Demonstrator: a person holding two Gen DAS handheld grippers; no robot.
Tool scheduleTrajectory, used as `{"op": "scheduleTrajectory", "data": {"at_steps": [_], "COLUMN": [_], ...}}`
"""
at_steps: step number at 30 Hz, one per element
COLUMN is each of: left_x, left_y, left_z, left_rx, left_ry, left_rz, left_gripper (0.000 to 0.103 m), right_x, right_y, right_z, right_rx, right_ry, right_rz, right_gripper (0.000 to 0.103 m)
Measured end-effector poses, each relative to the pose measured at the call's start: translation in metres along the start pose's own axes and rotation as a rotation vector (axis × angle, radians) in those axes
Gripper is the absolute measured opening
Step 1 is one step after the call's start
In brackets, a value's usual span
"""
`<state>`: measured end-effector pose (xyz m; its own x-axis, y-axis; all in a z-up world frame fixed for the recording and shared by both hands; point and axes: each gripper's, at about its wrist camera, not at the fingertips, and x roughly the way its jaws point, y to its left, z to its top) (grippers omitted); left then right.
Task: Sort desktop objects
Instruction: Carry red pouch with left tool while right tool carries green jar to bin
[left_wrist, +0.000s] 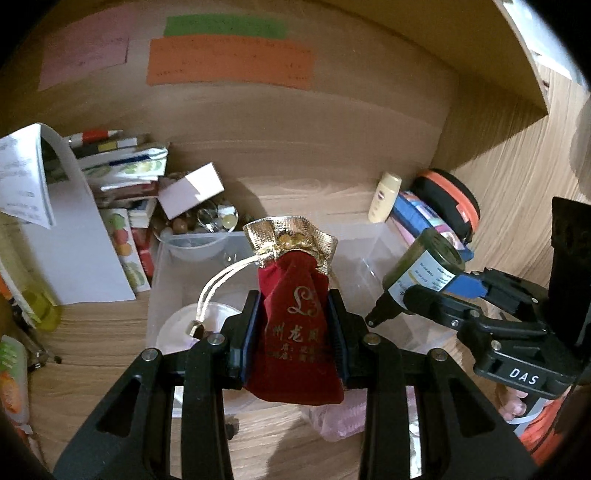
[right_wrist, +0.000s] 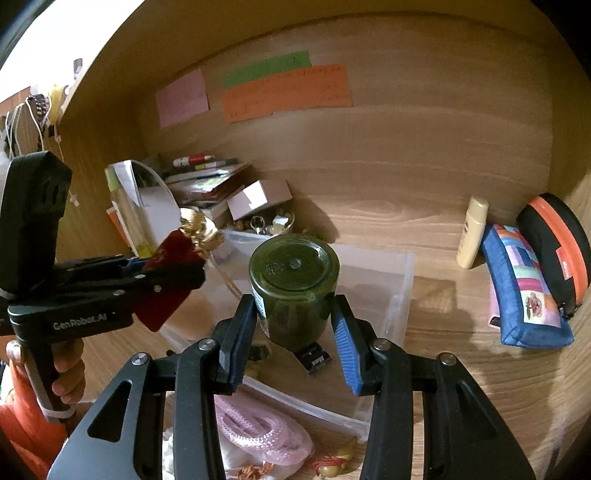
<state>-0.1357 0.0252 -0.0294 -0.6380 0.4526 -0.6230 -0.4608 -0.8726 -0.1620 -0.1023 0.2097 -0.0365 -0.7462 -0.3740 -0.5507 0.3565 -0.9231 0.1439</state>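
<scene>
Books and papers (left_wrist: 110, 177) are heaped at left on the wooden tabletop (left_wrist: 92, 332). At centre, the left gripper (left_wrist: 293, 332) has its jaws closed on a red drawstring pouch (left_wrist: 295, 325), long axis running forward along the fingers, gold mouth away, held above the clear plastic bin (left_wrist: 373, 236). Just beside it, the right gripper (right_wrist: 295, 317) clamps a dark green bottle (right_wrist: 293, 284), base forward, over the same bin. Both loads appear poised directly above it, the drop lying straight down. A blue pencil case (right_wrist: 524, 291) rests far right.
</scene>
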Motion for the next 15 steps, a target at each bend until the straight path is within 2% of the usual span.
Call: {"op": "scheduleTrajectory", "data": {"at_steps": [15], "left_x": [0.011], "left_y": [-0.017], "left_z": [-0.008], "left_rx": [0.086], "left_ry": [-0.002], "left_rz": [0.024], "left_gripper": [0.037], "right_x": [0.015], "right_y": [0.003], "right_z": [-0.004], "right_rx": [-0.022], "right_ry": [0.061], "right_rz": [-0.022], "right_gripper": [0.038]}}
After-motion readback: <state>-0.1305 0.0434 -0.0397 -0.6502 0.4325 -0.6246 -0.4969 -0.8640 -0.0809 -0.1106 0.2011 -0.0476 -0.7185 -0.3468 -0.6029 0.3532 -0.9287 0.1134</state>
